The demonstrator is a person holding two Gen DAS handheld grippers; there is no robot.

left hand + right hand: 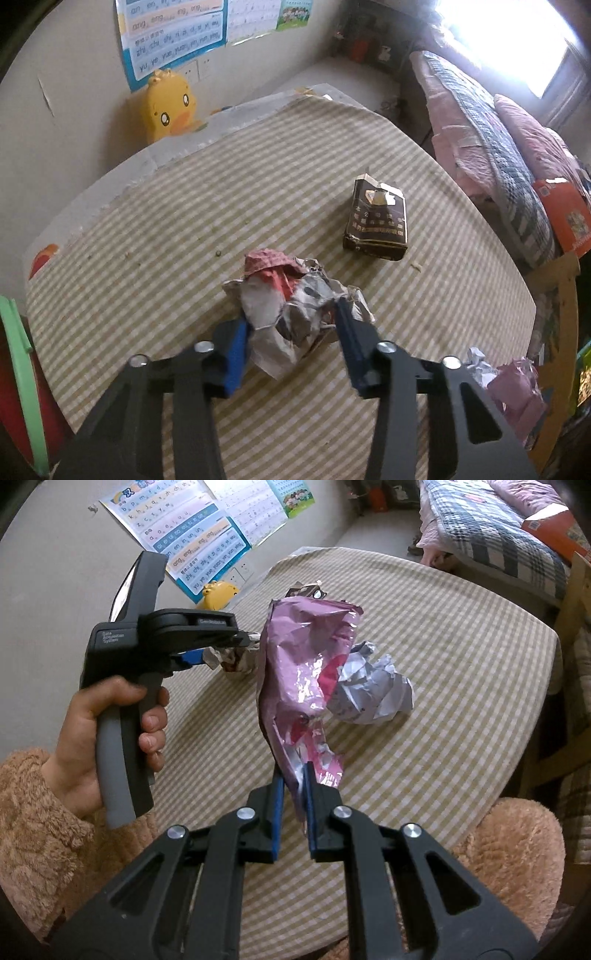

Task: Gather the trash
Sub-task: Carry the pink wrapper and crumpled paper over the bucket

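Observation:
My left gripper (291, 317) is shut on a crumpled newspaper ball (291, 295) with red print, at the table's near middle; it also shows in the right wrist view (221, 653). A dark cigarette pack (376, 221) lies flat beyond it to the right. My right gripper (295, 775) is shut on a crinkled pink foil wrapper (306, 664) and holds it up above the table. The wrapper also shows in the left wrist view (517, 384). A crumpled white paper ball (369, 690) lies on the cloth behind the wrapper.
The round table has a beige checked cloth (184, 229). A yellow duck toy (170, 107) stands by the wall at the far edge. A bed with quilts (498, 147) lies to the right. A wooden chair (576, 602) stands at the table's right.

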